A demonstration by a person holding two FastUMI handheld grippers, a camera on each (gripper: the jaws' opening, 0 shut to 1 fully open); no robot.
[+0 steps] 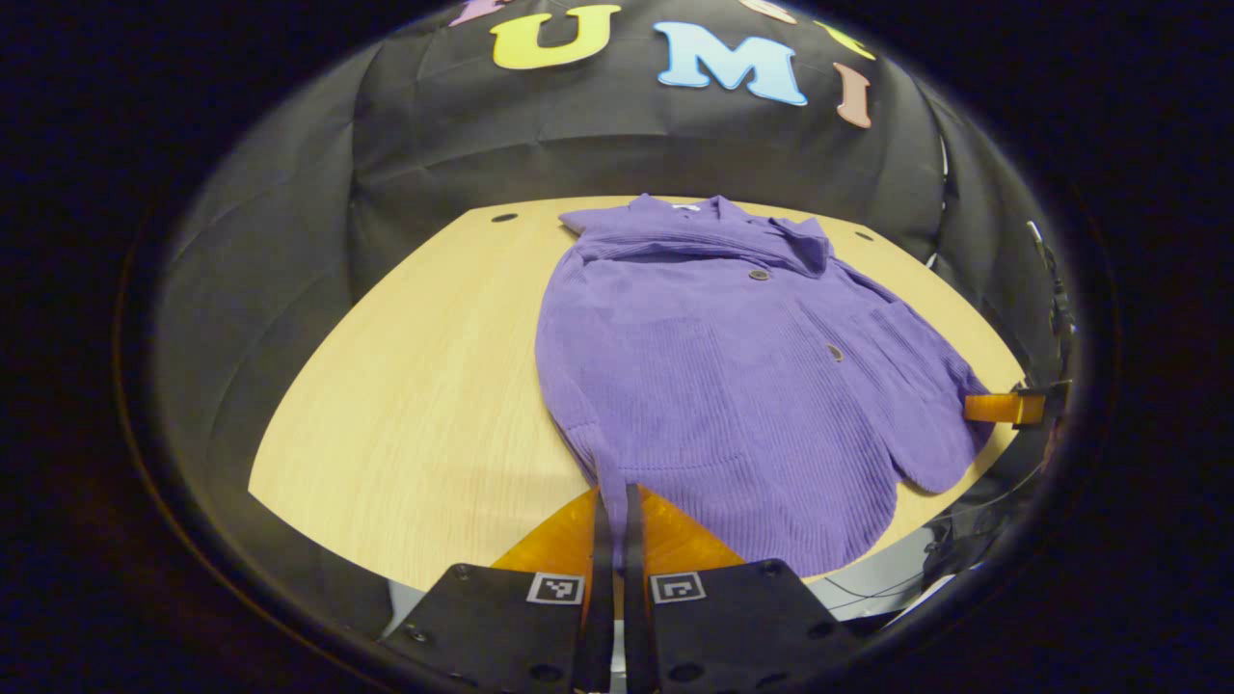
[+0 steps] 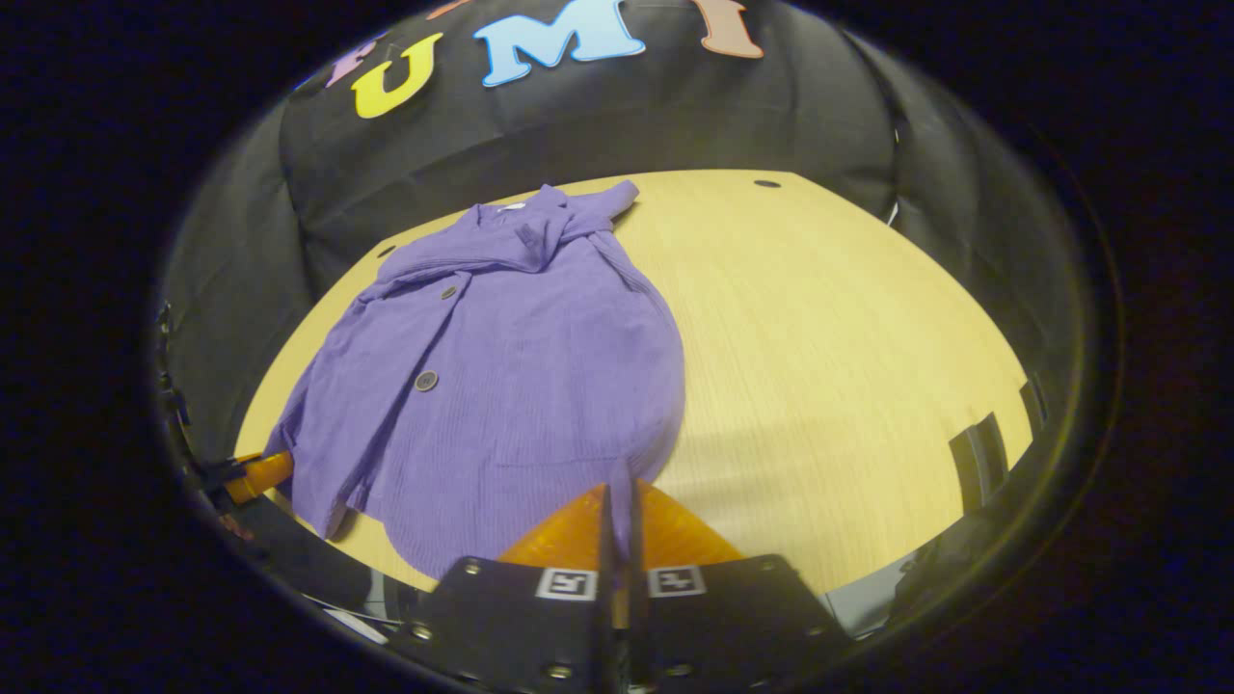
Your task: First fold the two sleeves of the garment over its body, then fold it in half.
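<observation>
Black cloth closes the far side of the booth, and in front of it I see a light wooden table point(image 1: 415, 386) with small dark holes near its far corners. On the table lies the purple shirt point(image 1: 733, 386), ribbed cloth, collar point(image 1: 694, 226) toward the far wall, hem toward the near edge. Dark buttons point(image 1: 760, 275) run down its front. Both sleeves look already laid over the body, so the outline is a long rounded shape; I cannot tell exactly how the sleeves sit under the folds.

In the left gripper view, my left gripper point(image 1: 613, 501) is at the near edge, at the left corner of the hem. Its jaws are pressed nearly together with a thin strip of purple cloth between them, so it seems to pinch the shirt there. At the right side of this view, the tip of the other gripper touches the right edge of the shirt.

In the right gripper view, my right gripper point(image 2: 618, 501) is at the near right corner of the hem. Its jaws are also close together with purple cloth between them. The shirt point(image 2: 501, 386) takes the left half of the table point(image 2: 848, 337) in this view.
</observation>
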